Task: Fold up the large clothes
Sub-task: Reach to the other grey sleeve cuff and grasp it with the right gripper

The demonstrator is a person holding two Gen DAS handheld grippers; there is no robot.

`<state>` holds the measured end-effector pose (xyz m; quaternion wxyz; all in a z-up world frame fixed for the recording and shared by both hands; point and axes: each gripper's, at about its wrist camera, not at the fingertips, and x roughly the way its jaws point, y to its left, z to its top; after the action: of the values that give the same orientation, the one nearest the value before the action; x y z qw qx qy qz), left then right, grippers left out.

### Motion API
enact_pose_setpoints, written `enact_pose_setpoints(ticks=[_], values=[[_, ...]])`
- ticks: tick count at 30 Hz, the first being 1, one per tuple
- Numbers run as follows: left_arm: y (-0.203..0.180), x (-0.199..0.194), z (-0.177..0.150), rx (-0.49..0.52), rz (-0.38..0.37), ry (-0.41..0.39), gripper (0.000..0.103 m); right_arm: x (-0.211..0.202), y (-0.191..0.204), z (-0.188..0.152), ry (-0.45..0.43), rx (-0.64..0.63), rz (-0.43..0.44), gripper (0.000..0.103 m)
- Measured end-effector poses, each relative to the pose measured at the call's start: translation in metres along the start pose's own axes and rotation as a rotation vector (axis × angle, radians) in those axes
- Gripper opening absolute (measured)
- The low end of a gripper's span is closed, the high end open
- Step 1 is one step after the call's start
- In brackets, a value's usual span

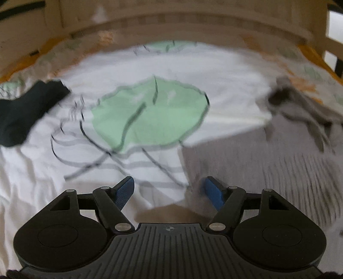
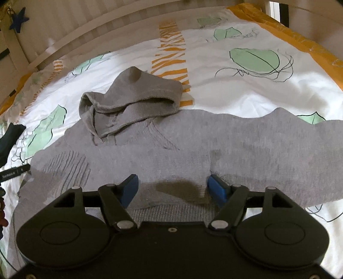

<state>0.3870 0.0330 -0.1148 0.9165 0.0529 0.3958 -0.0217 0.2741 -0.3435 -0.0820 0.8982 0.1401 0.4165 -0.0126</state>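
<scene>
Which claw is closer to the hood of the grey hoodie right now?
Right, probably. The right claw hovers open over the hoodie's body, its hood just ahead. The left claw is open at the hoodie's edge; the hood lies far off to its right.

Hoodie [image 2: 171,146] flat on bedspread [image 2: 246,90], hood [image 2: 133,103] behind, dark garment [image 2: 9,137] left.

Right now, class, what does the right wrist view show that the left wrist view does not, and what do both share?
Only the right wrist view shows the whole grey hoodie spread flat, its hood bunched, the blue star, and the right gripper, jaws open. Only the left wrist view shows the left gripper, jaws open, over the hoodie's edge. Both show the leaf-print duvet, the hoodie and a dark garment.
</scene>
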Motion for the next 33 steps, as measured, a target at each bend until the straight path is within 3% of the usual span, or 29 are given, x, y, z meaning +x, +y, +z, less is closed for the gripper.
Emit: enact_pose_setpoints(ticks=[3,8,12,18,22,33], values=[[-0.004,-0.002,-0.01,0.045,0.015,0.009,0.075,0.004,-0.002,-0.002,0.014,-0.001,-0.006,0.075],[0.001,-0.005,-0.006,0.004,0.016,0.041,0.075,0.001,-0.01,-0.003,0.015,0.022,-0.007,0.075],[0.0,-0.022,-0.001,-0.003,0.025,0.023,0.073,-0.008,-0.02,-0.001,0.0,0.046,-0.025,0.076],[-0.01,-0.054,0.009,-0.031,-0.087,-0.049,0.073,-0.033,-0.058,0.01,-0.04,0.164,-0.047,0.079],[-0.026,-0.058,0.012,-0.013,-0.135,-0.062,0.074,-0.053,-0.098,0.014,-0.053,0.228,-0.122,0.079],[-0.058,-0.041,-0.003,0.073,-0.196,0.006,0.074,-0.099,-0.24,0.017,-0.107,0.407,-0.454,0.079]])
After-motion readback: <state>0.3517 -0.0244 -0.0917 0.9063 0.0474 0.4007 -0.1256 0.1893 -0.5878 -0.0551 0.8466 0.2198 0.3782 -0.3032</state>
